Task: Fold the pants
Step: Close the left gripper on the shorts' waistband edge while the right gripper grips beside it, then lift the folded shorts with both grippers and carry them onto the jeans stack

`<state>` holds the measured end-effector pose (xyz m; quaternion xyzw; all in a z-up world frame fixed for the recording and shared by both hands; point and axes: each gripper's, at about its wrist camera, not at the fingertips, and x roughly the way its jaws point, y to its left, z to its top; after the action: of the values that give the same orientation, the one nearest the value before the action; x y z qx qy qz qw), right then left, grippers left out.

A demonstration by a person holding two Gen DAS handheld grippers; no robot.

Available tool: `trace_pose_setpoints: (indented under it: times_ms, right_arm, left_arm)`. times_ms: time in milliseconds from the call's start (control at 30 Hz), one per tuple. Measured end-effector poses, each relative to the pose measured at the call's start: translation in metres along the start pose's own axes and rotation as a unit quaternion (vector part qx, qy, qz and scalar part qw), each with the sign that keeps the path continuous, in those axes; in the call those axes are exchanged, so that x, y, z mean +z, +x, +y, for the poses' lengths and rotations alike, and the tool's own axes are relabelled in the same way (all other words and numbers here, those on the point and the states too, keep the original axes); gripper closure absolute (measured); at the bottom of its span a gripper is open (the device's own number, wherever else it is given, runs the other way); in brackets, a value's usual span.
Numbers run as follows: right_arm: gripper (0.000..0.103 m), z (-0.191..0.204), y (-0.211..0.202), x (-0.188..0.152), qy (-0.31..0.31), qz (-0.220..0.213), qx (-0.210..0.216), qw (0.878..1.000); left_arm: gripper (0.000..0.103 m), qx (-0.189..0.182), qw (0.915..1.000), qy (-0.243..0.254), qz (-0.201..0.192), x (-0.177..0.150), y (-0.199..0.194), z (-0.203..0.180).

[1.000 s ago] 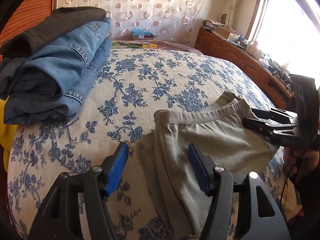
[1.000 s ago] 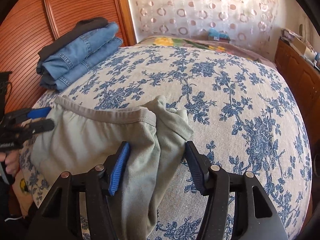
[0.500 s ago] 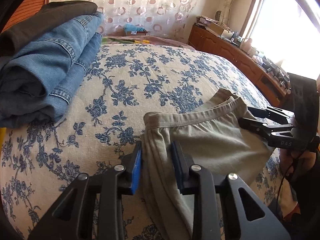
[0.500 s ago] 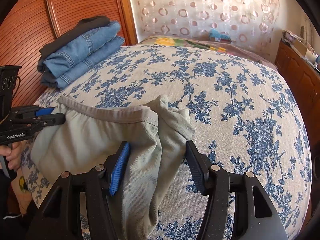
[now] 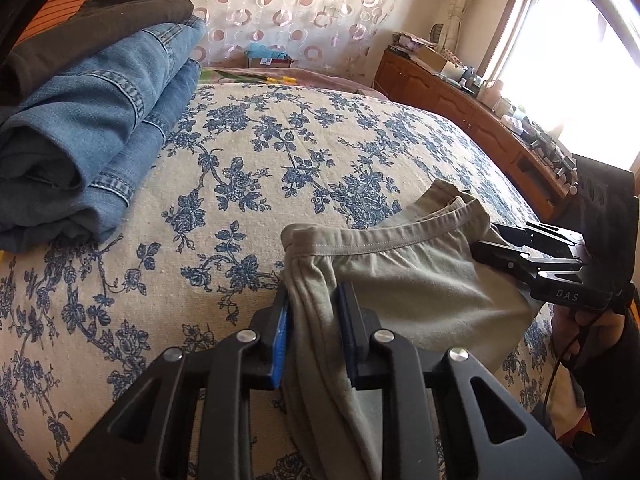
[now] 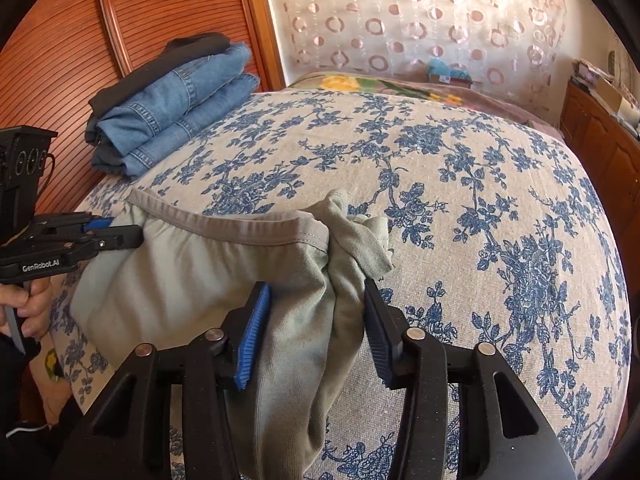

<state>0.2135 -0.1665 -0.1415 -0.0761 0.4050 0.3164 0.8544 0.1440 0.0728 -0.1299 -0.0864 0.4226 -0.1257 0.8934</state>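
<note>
The pants (image 5: 404,284) in front of you are pale grey-green and lie at the near edge of the bed (image 5: 280,152), waistband farthest from you. That waistband runs side to side across the bed, parallel to the near edge, while the legs trail back toward you and drop over the edge out of sight, so the long axis points from you toward the far end of the bed. A bunched fold of cloth sits at the waistband's right end.

Your left hand-held gripper (image 5: 314,334) straddles the left side seam just below the waistband; its jaws are closing, and both blue pads already press a narrow ridge of fabric. Your right hand-held gripper (image 6: 316,340) straddles the right side below the bunched fold; its jaws are closing too, with cloth between them and touching both pads, though it sits loosely gathered.

Beyond the pants the blue-flowered bedspread (image 6: 460,184) lies bare. A stack of folded jeans (image 6: 172,112) with a dark garment (image 5: 100,28) on top rests at the far left corner, against the wooden panel (image 6: 80,48).
</note>
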Motion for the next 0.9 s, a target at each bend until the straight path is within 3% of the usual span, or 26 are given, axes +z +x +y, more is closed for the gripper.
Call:
trace_pose_setpoints:
  times_ms: [433, 900]
  right_arm:
    - [0.090, 0.001, -0.004, -0.002, 0.000, -0.009, 0.018, 1.000]
    - [0.092, 0.025, -0.054, 0.014, -0.035, -0.090, 0.007, 0.995]
  left_arm:
    - [0.094, -0.015, 0.9992, 0.012, -0.034, 0.000, -0.018, -0.012]
    - [0.094, -0.017, 0.9945, 0.028, -0.099, 0.011, -0.068, -0.029]
